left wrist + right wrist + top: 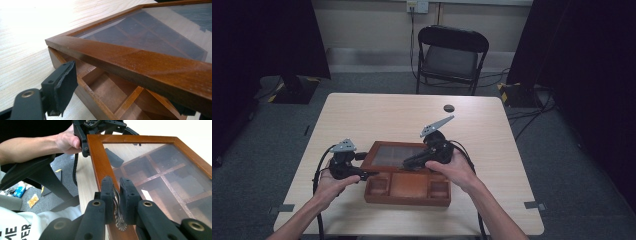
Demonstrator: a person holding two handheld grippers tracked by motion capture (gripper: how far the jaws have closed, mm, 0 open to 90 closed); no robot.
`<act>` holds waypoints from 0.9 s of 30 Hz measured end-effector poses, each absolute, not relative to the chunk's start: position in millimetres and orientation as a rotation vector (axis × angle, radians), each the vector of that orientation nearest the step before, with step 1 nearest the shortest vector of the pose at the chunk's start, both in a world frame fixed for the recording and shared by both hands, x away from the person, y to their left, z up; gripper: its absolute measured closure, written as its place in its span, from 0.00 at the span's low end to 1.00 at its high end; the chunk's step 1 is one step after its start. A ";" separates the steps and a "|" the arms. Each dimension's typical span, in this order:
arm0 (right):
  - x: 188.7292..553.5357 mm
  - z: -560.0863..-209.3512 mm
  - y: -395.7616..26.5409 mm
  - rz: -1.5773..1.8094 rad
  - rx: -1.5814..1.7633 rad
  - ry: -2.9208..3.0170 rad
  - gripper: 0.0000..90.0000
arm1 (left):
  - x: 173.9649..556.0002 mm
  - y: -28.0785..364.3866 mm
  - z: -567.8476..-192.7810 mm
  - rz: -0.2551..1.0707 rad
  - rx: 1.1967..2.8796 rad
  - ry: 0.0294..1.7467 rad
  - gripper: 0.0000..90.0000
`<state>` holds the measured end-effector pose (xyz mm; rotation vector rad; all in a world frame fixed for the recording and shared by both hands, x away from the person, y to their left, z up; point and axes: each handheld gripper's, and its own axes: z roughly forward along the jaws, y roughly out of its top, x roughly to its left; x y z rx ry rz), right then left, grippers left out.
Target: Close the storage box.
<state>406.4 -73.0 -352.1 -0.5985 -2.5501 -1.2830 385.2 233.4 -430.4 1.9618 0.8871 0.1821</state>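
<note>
Wooden box (407, 187) on the counter (377, 110), its glass lid (394, 154) raised partway by two claws.

The right claw (116, 192) is clenched on the small metal handle (119, 220) at the lid's front rail, jaws pinching it from both sides. The left claw (364, 173) straddles the box's left front corner (one pad (65, 86) stands just outside the wall, clear of the wood), so it is released. The box sits near the counter's front edge, compartments showing under the tilted lid.
</note>
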 end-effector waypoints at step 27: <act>396.0 -359.4 -87.9 -1.270 -0.640 -2.612 0.90 | 398.4 257.1 -438.8 0.215 1.981 0.981 0.19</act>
